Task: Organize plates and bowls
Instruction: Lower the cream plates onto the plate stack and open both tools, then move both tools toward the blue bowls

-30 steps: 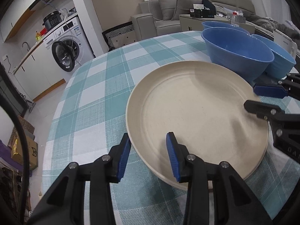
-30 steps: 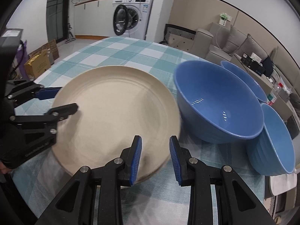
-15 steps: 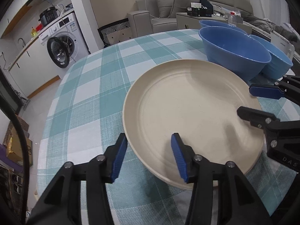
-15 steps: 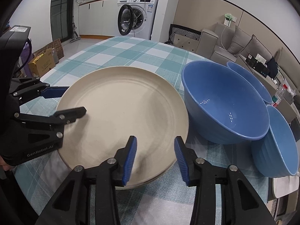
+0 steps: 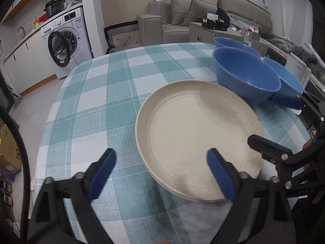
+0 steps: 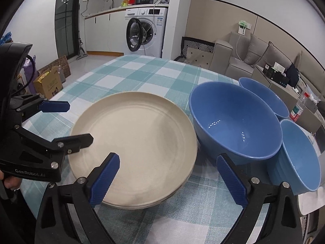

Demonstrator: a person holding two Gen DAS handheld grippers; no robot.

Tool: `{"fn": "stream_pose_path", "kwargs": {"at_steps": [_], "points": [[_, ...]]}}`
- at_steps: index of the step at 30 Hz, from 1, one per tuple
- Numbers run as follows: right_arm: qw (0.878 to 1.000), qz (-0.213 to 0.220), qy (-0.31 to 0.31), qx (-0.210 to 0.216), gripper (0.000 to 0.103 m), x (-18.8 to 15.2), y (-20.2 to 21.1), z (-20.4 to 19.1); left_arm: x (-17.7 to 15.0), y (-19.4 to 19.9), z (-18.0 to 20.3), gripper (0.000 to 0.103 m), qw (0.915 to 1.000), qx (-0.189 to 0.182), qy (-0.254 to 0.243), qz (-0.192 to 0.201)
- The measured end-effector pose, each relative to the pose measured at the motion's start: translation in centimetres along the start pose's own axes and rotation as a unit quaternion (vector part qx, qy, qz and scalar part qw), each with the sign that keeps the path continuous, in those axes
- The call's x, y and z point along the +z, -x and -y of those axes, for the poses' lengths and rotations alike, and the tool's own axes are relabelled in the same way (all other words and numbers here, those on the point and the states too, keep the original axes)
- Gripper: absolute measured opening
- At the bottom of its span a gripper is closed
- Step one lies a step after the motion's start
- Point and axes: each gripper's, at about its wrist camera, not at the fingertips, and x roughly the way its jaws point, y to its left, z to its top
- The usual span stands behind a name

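While my left gripper (image 5: 160, 172) and my right gripper (image 6: 168, 180) have both just been spreading their jaws, they now stand wide and grip nothing, with blue pads on either side of the near rim of the cream plate (image 5: 200, 134). That plate tops a small stack of plates on the checked tablecloth (image 5: 105, 93), with a big blue bowl (image 6: 236, 122) just beside it. Two more blue bowls (image 6: 300, 156) crowd behind and beside the big one.
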Motion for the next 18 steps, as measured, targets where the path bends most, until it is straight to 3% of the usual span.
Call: {"fn": "stream_pose_path", "kwargs": {"at_steps": [8,18], "points": [[0.999,0.025,-0.016,0.015,0.102,0.7,1.7,0.7,0.7,1.8,0.1,0.103,0.9997,-0.006,0.006,0.024],[0.999,0.034,-0.04,0.002,0.102,0.6,2.7,2.3,1.1,2.9,-0.3,0.103,0.9991,-0.007,0.014,0.039]]}}
